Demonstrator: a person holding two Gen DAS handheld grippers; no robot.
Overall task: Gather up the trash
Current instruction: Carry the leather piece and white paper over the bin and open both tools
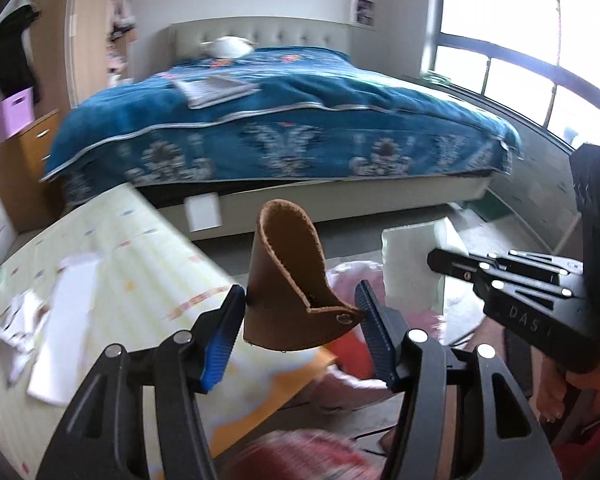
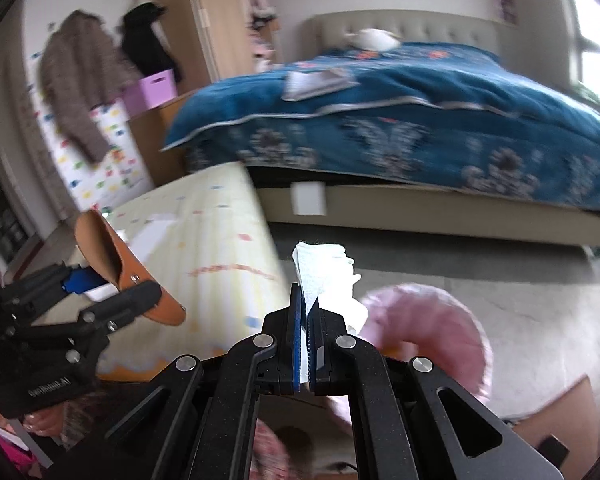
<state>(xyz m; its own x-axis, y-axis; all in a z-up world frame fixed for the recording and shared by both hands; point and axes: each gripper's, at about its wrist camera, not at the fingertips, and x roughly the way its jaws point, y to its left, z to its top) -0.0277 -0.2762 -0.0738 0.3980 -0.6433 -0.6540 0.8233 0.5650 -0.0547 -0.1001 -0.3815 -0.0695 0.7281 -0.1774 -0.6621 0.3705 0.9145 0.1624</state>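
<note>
the left gripper [image 1: 300,320] jaws clamp a curled brown leather piece [image 1: 288,276]; the right gripper [image 2: 306,332] jaws clamp a white crumpled tissue [image 2: 324,272]. only the right view shows the pink round bin [image 2: 432,332] clearly.

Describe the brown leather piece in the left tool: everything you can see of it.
The brown leather piece is a folded flap of tan, suede-like leather, stitched along its edge, with a metal snap near its lower corner. It stands roughly upright, rounded end up, flaring open like a pouch. The left tool holds it at its base between blue-padded fingers, above the yellow patterned mat. The right wrist view shows its smoother orange-brown outer face. Nothing else touches it.
</note>
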